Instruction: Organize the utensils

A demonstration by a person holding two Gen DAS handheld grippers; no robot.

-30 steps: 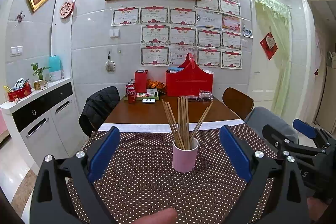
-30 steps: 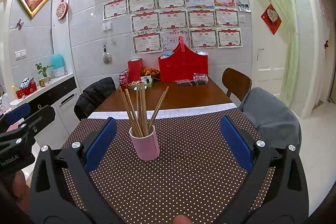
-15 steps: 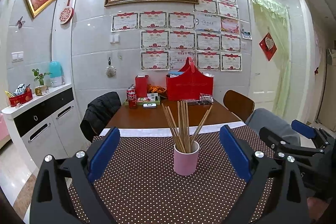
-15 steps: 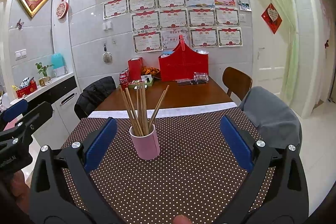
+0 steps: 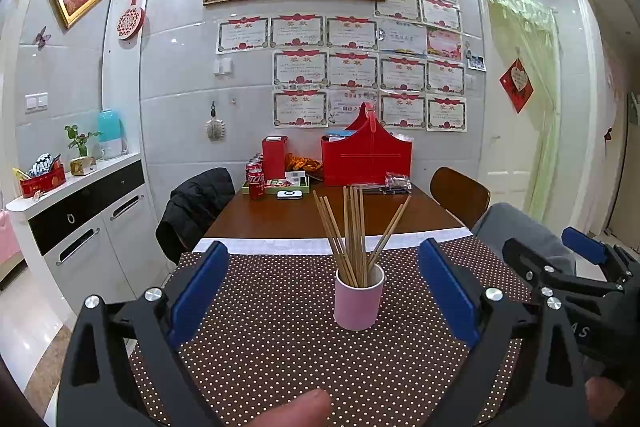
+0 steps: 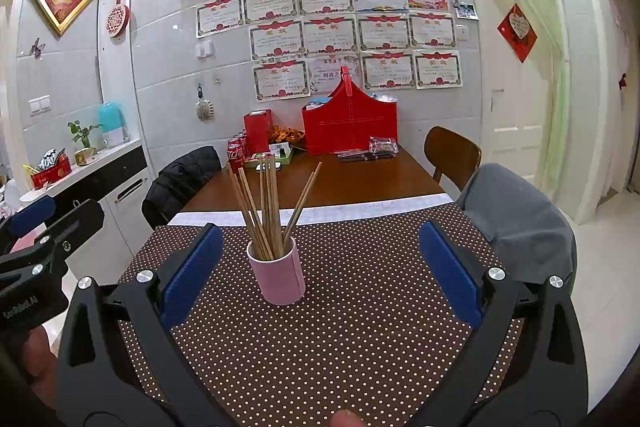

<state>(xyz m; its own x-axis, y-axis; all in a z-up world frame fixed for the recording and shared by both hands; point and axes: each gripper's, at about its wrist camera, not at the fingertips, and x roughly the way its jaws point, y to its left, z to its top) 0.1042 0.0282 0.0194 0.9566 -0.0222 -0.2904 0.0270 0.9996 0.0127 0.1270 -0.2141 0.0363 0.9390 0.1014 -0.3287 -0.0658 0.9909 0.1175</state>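
"GenRobot.AI" printed in white on the black body of the left gripper (image 6: 30, 227). "AS" just legible on the right gripper (image 5: 580, 251); wall certificates (image 6: 328, 35) too blurred to read

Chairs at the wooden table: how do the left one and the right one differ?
The left chair is draped in a black jacket that hides its back; the right chair shows a bare brown wooden back. The left sits beside the white cabinet, the right nearer the door. Both are drawn up to the table.

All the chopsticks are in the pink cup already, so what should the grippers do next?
Probably just ease both back. The chopsticks all stand in the cup, no loose ones show on the tablecloth, and the left gripper and right gripper are open, holding nothing.
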